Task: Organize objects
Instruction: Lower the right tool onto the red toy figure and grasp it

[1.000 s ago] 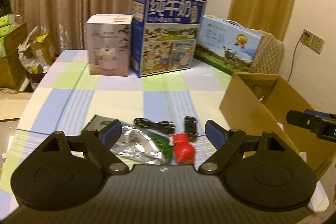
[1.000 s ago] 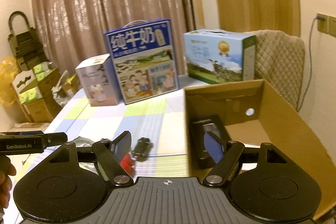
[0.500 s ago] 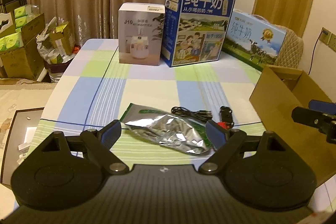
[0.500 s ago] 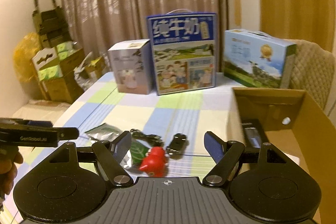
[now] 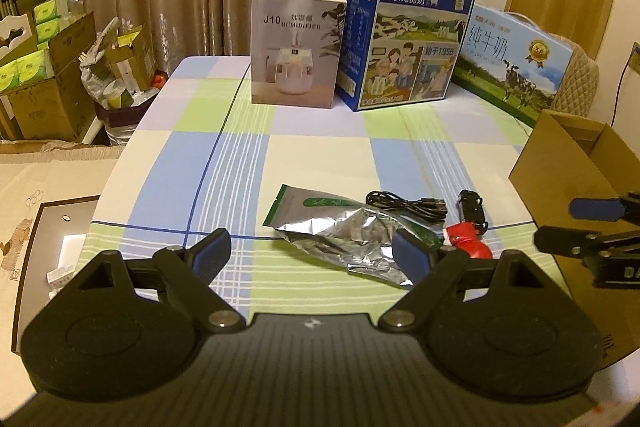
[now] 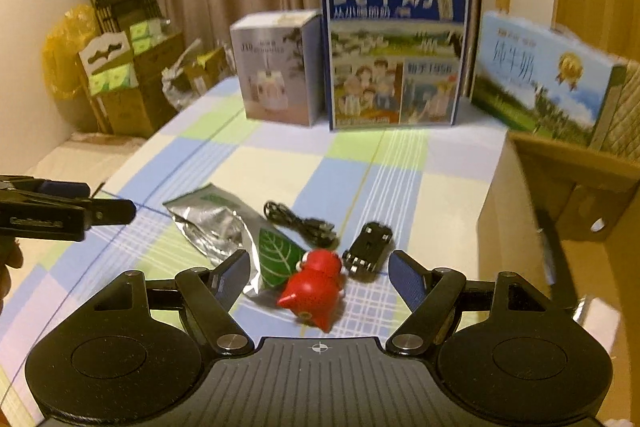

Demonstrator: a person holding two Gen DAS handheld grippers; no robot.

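Note:
On the checked tablecloth lie a crumpled silver foil pouch point(image 5: 352, 239) point(image 6: 228, 231) with a green leaf print, a coiled black cable point(image 5: 408, 205) point(image 6: 300, 221), a small black toy car point(image 5: 474, 213) point(image 6: 368, 247) and a red toy figure point(image 5: 466, 245) point(image 6: 316, 287). My right gripper point(image 6: 320, 273) is open, low over the table, with the red figure between its fingers and untouched. My left gripper point(image 5: 310, 255) is open above the near edge, the pouch just past its right finger. An open cardboard box point(image 5: 576, 163) point(image 6: 560, 211) stands at the right.
At the table's far side stand a humidifier box point(image 5: 296, 43) point(image 6: 276, 67), a tall blue milk carton point(image 5: 408, 23) point(image 6: 396, 47) and a flat milk case point(image 5: 516, 59) point(image 6: 544, 75). Cartons and bags point(image 5: 44, 67) crowd the floor at left. A quilted chair back point(image 5: 574, 83) is behind the cardboard box.
My right gripper swung left from over the cardboard box to the loose items, now framing the red figure. My left gripper pulled back and leftward, widening its view of the table.

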